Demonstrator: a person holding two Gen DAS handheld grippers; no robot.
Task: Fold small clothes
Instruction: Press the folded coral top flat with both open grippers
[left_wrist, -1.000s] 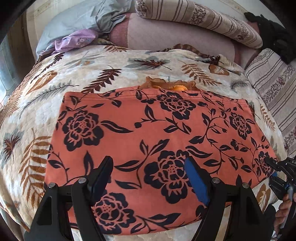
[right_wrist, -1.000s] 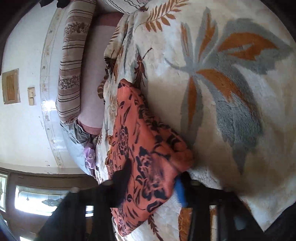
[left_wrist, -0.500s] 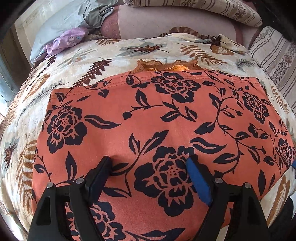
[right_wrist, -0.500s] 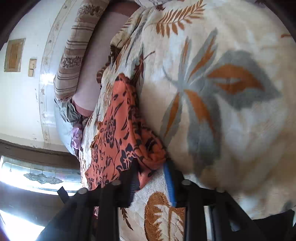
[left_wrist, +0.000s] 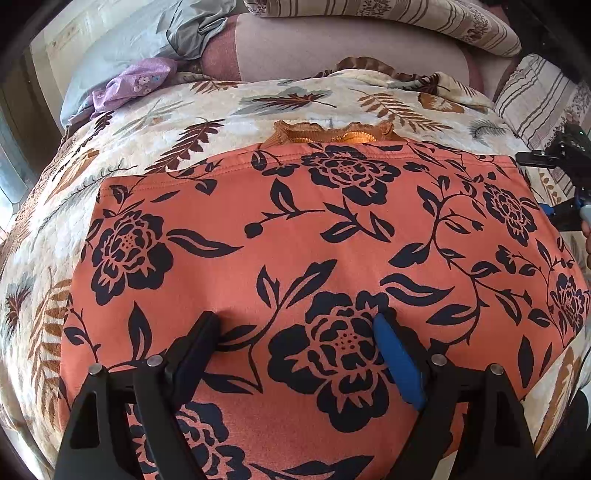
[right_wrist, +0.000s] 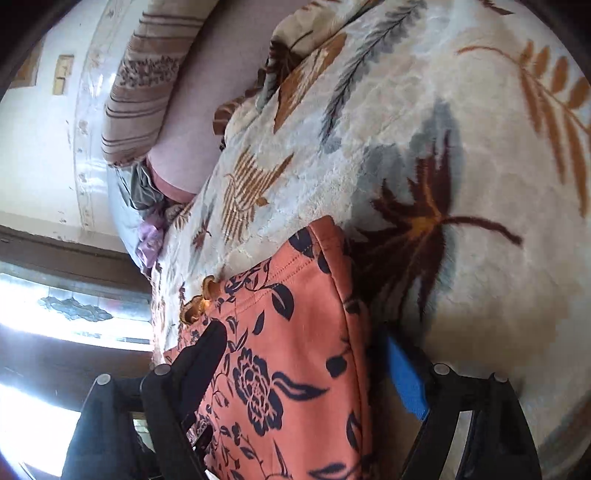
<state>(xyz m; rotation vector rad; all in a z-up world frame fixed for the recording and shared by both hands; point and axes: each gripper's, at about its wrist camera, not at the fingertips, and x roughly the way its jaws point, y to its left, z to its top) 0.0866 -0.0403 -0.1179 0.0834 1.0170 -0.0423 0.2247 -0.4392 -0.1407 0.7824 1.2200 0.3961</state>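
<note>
I am working over a bed covered by a cream leaf-print blanket (left_wrist: 122, 166), which is taking up nearly the whole surface and leaving bare plush open past the garment on its far and right sides. Along the head of the bed a striped bolster (left_wrist: 399, 18) and a pale blue pillow (left_wrist: 122, 55) are lying, with a small purple garment (left_wrist: 136, 79) bunched against the pillow at the far left corner, well apart from my work. The orange garment with black flowers (left_wrist: 295, 236) is lying flat and folded at the near edge of the bed, its long axis running left to right, its stitched hem facing the headboard. A ruffled orange trim (left_wrist: 332, 134) is peeking out from under that far hem. My left gripper (left_wrist: 297, 325) is standing wide, both fingertips pressing down on the cloth. My right gripper (right_wrist: 299, 339) has just been opening and is spread wide, straddling the garment's right edge without clamping it.
</note>
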